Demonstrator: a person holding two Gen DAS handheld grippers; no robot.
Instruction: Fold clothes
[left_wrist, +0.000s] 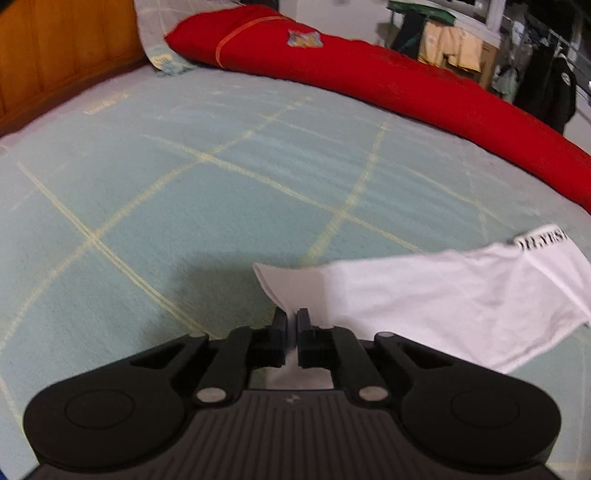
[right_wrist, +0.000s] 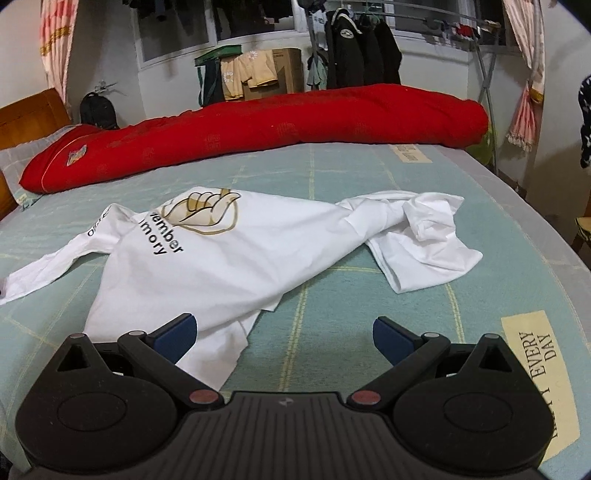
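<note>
- A wide stretch of green checked bed is left bare from 9 to 12 o'clock of the left tongs; it is bounded by a wooden headboard at 10 o'clock and a red quilt along the far edge.
- The white T-shirt is spread crumpled mid-bed, its hem reaching the right tongs.
- The left tongs are pressed together, pinching a sleeve edge.
- The right tongs are spread wide, nothing held.
</note>
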